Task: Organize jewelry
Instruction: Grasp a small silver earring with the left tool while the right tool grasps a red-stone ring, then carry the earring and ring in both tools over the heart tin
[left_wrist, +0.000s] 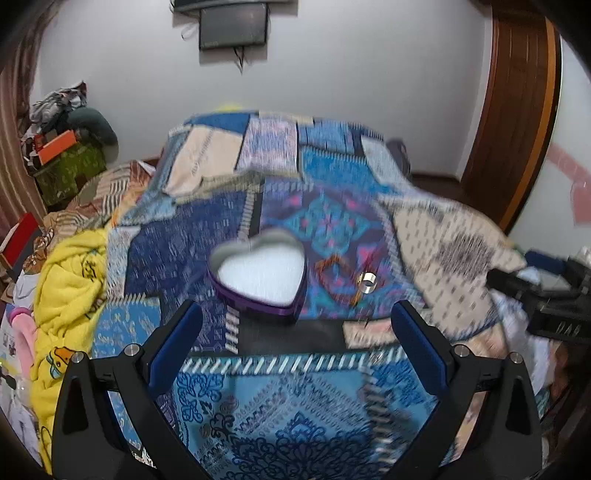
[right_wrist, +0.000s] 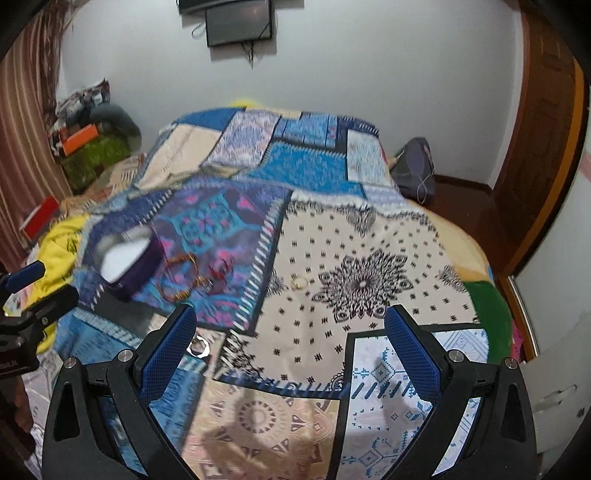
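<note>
A bedroom with a pale wall, a dark wall-mounted screen (right_wrist: 240, 22) at the top of the frame and a wooden door (right_wrist: 543, 122) at the right holds a bed covered by a patchwork bedspread (right_wrist: 365, 236) in blues, purples and cream.

In the left wrist view, the left tongs (left_wrist: 295, 321) hang over the bedspread with their blue-padded fingers spread wide apart and nothing between them. Just above them, at centre frame, sits a heart-shaped box (left_wrist: 260, 275), purple-walled, lidless, with a white lining. To its right lie an orange bangle (left_wrist: 338, 275) and a shiny silver ring (left_wrist: 366, 283), both blurred. A yellow blanket (left_wrist: 70, 280) fills the left edge.

In the right wrist view, the right tongs (right_wrist: 290, 325) are likewise wide apart and empty. A silver ring (right_wrist: 198, 347) lies just beside the left finger pad. Further up, a thin gold ring (right_wrist: 299, 282) rests on the cream patch, and orange bangles (right_wrist: 181, 275) with a red piece (right_wrist: 221, 271) lie at centre left, close beside the heart-shaped box. Piled clutter (right_wrist: 88, 122) stands at upper left.
</note>
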